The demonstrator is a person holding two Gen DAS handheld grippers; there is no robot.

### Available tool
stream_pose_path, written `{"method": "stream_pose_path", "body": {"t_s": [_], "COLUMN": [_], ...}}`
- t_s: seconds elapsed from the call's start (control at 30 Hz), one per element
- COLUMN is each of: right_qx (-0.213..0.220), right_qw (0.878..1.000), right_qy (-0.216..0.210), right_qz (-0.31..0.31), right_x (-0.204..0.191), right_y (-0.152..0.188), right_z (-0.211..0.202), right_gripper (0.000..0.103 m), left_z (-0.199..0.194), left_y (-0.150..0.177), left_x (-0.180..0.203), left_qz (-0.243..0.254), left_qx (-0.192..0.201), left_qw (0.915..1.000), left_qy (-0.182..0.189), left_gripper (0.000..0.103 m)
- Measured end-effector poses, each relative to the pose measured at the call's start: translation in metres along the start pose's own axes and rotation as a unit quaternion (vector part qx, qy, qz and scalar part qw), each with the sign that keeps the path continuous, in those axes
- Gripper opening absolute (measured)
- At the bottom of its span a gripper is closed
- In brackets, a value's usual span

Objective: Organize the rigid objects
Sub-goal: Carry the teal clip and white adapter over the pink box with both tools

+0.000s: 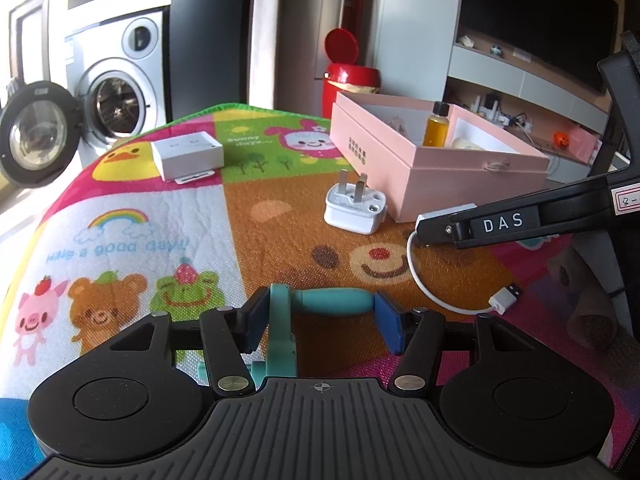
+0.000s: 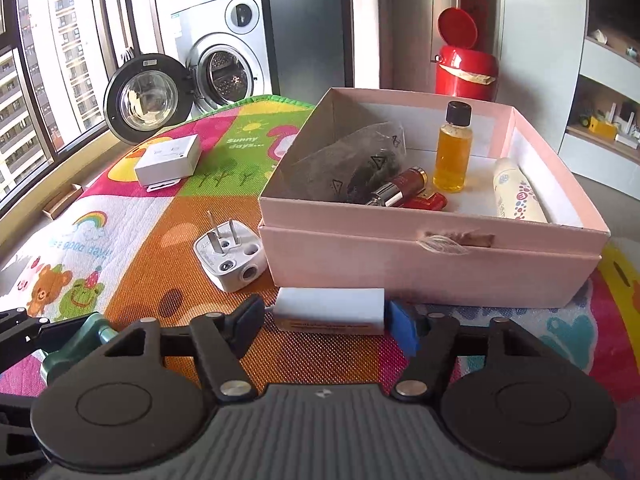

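Note:
My left gripper is shut on a teal bar-shaped handle low over the cartoon play mat; both blue pads press its ends. That handle also shows at the left edge of the right wrist view. A white charger block lies between the jaws of my right gripper. The right pad touches it and a thin gap shows at the left pad. Its cable and USB plug trail on the mat. A white plug adapter and a white boxed device lie apart on the mat.
An open pink box stands just beyond the charger, holding an amber bottle, a dark bag, red cylinders and a white tube. Behind the mat are a washing machine with its door open and a red bin.

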State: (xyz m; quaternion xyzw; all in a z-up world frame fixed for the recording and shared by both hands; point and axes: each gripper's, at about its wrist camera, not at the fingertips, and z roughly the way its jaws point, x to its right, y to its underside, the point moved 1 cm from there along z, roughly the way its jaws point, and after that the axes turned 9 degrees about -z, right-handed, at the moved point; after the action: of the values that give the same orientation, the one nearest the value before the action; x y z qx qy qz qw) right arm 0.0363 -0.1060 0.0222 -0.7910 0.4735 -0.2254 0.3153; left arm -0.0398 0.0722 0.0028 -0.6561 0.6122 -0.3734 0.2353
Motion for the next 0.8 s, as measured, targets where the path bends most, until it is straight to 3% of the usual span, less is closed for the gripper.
{"method": "stream_pose_path", "body": {"t_s": [0.17, 0.27, 0.37, 0.43, 0.6, 0.7, 0.8], "right_qx": [0.018, 0.043, 0.095, 0.137, 0.234, 0.249, 0.251], "right_qw": [0.999, 0.997, 0.993, 0.988, 0.968, 0.963, 0.959], "right_qy": [-0.008, -0.015, 0.003, 0.025, 0.064, 0.089, 0.122], "right_qz": [-0.041, -0.062, -0.072, -0.072, -0.069, -0.054, -0.045], "right_x": [0.010, 0.021, 0.036, 0.047, 0.080, 0.099, 0.115], "right_y": [0.012, 0.015, 0.005, -0.010, -0.071, -0.109, -0.132], "right_z": [-0.035, -0.070, -0.118, -0.148, -0.199, -0.197, -0.180], "right_gripper": [0.061, 0.061, 0.061, 0.061, 0.061, 0.061, 0.061], "left_z": [-0.007, -0.019, -0.043, -0.063, -0.074, -0.050, -0.015], "left_y": [0.003, 0.005, -0.004, -0.027, -0.100, -0.143, -0.163], "left_x": [0.003, 0.015, 0.035, 0.052, 0.096, 0.113, 0.125], "left_qz": [0.004, 0.027, 0.050, 0.059, 0.091, 0.055, 0.030], "left_qx": [0.002, -0.001, 0.028, 0.069, 0.148, 0.172, 0.164], "left_qw": [0.9999, 0.9983, 0.9940, 0.9881, 0.9757, 0.9718, 0.9716], "left_qy": [0.012, 0.052, 0.092, 0.124, 0.133, 0.152, 0.168], "left_gripper": [0.061, 0.061, 0.061, 0.060, 0.061, 0.060, 0.061]}}
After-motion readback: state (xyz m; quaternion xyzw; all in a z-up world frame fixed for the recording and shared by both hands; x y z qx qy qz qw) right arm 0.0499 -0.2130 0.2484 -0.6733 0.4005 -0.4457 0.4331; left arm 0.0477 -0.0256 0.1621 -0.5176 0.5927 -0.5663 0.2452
